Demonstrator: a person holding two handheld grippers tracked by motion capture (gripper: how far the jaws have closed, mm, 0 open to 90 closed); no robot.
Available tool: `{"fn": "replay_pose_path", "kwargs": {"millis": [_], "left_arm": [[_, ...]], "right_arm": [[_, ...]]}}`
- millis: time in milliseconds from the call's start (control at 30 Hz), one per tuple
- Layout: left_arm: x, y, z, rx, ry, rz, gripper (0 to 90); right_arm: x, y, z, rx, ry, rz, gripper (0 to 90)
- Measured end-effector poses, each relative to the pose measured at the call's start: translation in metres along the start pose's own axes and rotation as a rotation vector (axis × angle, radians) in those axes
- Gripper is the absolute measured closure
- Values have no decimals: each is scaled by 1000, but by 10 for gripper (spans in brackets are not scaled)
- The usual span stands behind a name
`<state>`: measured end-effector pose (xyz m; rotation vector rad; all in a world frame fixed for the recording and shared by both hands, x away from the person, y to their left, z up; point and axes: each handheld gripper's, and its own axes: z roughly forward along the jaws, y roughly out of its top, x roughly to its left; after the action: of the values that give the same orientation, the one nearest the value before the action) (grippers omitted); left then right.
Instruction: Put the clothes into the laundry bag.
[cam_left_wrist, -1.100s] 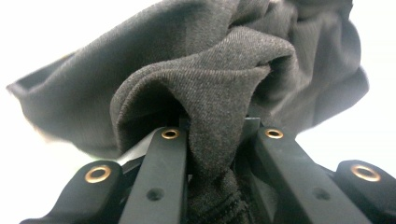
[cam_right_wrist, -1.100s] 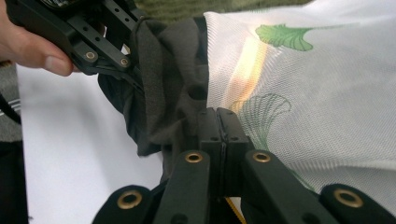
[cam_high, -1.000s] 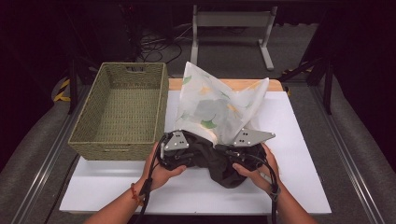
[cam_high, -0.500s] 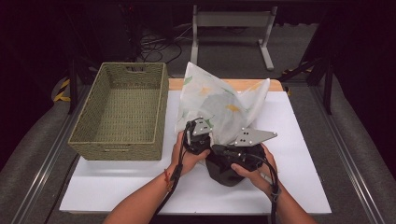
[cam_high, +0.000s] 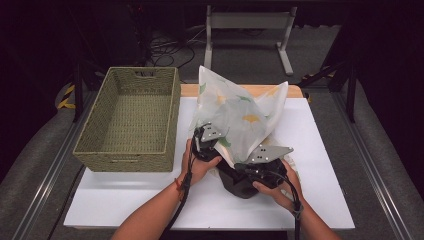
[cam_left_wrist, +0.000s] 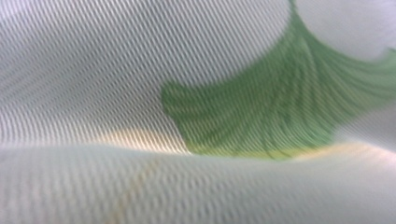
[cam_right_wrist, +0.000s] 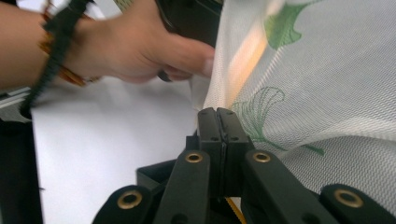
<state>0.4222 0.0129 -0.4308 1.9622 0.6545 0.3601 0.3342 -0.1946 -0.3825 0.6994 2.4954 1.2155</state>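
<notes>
We count one white mesh bag (cam_high: 240, 122) with green leaf prints, standing mid-table just right of one wicker basket (cam_high: 131, 120). Two grippers: the right gripper (cam_right_wrist: 217, 116) has its jaws pressed together at the bag's edge; the left gripper (cam_high: 206, 141) has just been opening, buried in the mesh, so we can't tell its grip.

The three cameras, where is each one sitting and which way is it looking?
High view: sits above the person's side, looks forward and down on the white table, basket and floral mesh bag; both forearms show.
Left gripper view: rides on the left gripper, pressed against the bag's mesh.
Right gripper view: looks along the right gripper, shut, beside the mesh; the left hand shows.
All three share the bag.
</notes>
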Motion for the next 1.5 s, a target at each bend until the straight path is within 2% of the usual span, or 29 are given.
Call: {"fn": "replay_pose_path", "kwargs": {"millis": [100,233,267,300,333,467,533,600,633,700,767,867,1000,1033,1067,1167,1233,1333,1367,1433,1500], "left_arm": [[-2,-2,-8,20,2,26,618],[-5,-3,-23,51,-36,78,522],[-5,-3,-23,51,-36,78,487],[-6,-3,-28,65,-49,102,487],[-8,-3,-33,73,-61,115,449],[-14,-10,-49,89,-78,144,318],[-21,-17,-56,112,-81,176,277],[-26,-21,-60,139,-99,196,261],[-29,-22,-62,159,-108,215,295],[-34,-24,-66,167,-125,237,326],[-38,-26,-69,173,-165,246,390],[-47,-28,-65,186,-211,269,465],[-62,-31,-48,211,-253,298,486],[-62,-31,-48,211,-253,298,464],[-72,-32,-37,234,-253,318,420],[-79,-31,-23,237,-274,301,349],[-81,-30,-16,233,-298,275,315],[-82,-31,-8,238,-279,270,295],[-82,-31,-5,237,-267,282,298],[-84,-31,-3,249,-204,305,374],[-83,-31,1,249,-176,325,474]], "right_arm": [[-1,-2,1,5,-14,-4,900],[-2,-2,-3,-13,-36,-8,900],[-2,-2,-3,-13,-36,-8,900],[-2,-2,-5,-19,-38,-7,900],[-3,-2,-6,-25,-42,-5,900],[-5,-2,-11,-51,-56,1,900],[-6,-1,-13,-57,-63,2,900],[-6,-1,-14,-60,-68,6,900],[-7,-1,-14,-61,-70,8,900],[-7,-2,-14,-61,-72,6,900],[-7,-3,-13,-57,-73,6,900],[-7,-3,-12,-56,-72,6,900],[-8,-4,-11,-55,-67,10,900],[-8,-5,-10,-53,-68,9,900],[-8,-5,-10,-51,-67,9,900],[-8,-5,-8,-46,-66,8,900],[-8,-5,-7,-42,-62,11,900],[-8,-6,-5,-35,-59,11,900],[-8,-7,-5,-32,-59,10,900],[-8,-7,-4,-29,-58,11,900],[-7,-7,-3,-27,-55,9,900]]}}
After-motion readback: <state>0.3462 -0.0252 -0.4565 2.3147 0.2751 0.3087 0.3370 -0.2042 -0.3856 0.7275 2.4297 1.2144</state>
